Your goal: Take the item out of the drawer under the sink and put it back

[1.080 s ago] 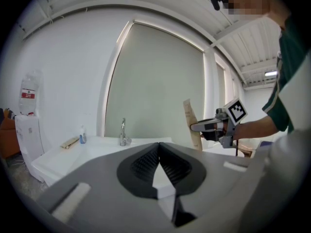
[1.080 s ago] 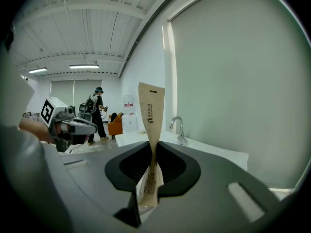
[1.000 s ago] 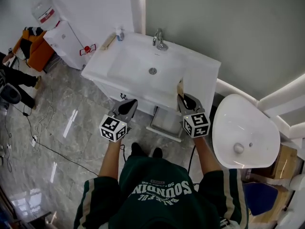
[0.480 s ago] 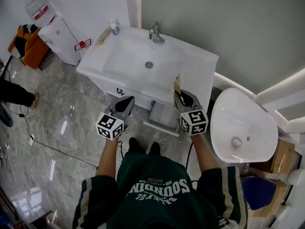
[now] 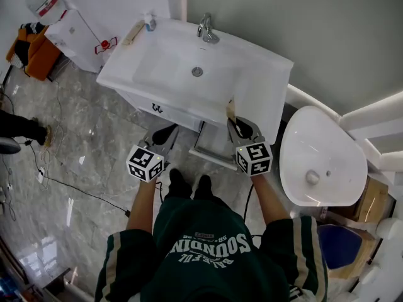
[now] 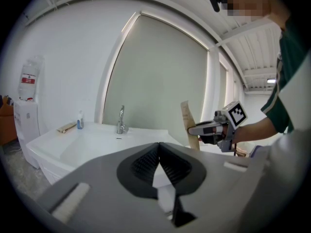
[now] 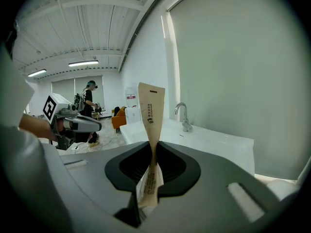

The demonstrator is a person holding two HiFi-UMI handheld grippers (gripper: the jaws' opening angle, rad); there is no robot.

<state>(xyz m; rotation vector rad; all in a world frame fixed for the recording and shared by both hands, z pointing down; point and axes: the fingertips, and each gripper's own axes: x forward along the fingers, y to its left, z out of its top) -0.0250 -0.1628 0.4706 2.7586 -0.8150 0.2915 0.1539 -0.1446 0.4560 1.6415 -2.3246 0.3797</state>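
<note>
A long tan paper packet (image 7: 151,115) stands upright in my right gripper (image 7: 151,148), which is shut on its lower part. In the head view the packet (image 5: 230,111) rises in front of the white sink's (image 5: 157,74) right front corner, with the right gripper (image 5: 238,126) just below it. The drawer (image 5: 211,151) under the sink stands pulled out between my two grippers. My left gripper (image 5: 165,133) hovers before the sink cabinet's front, left of the drawer. Its jaws (image 6: 159,145) are shut with nothing between them.
A white toilet (image 5: 322,157) stands to the right of the sink. A faucet (image 5: 206,30) and a small bottle (image 5: 150,22) sit at the sink's back edge. A water dispenser (image 5: 70,19), an orange seat (image 5: 31,54) and floor cables (image 5: 51,162) lie to the left.
The head view has shifted, so the sink sits a little higher in frame. Both grippers keep their places before the cabinet, and the packet stays in the right gripper.
</note>
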